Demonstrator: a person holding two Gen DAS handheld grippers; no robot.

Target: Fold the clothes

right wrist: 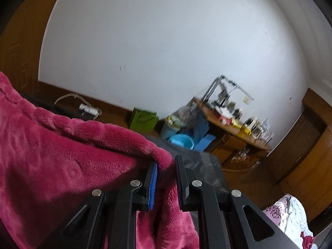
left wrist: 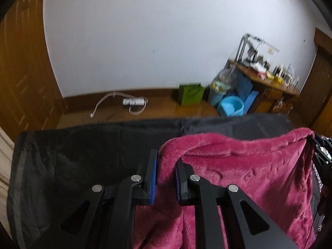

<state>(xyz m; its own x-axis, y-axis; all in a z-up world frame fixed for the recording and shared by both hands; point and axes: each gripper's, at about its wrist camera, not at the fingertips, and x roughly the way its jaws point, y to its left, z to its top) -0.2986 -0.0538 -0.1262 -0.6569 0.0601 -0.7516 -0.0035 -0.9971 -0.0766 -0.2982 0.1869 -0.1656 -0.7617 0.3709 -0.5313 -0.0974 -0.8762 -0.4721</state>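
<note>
Currently: plush magenta fleece garment [left wrist: 249, 166] raised above black fabric-covered work surface [left wrist: 72, 155], stretched between both tools. Left gripper [left wrist: 166, 178] pinching garment's edge nearer surface's left end, cloth bunched between blue-padded fingers [left wrist: 153, 178]. Right gripper [right wrist: 166, 184] pinching opposite corner toward surface's right end, fleece draped over and between its fingers. Top edge taut, remainder hanging toward surface. No finished crease or stacked layers discernible; fits either spreading out for a fold or carrying one half across. Folded end state not visible. Blur on both views; garment type unclear.
</note>
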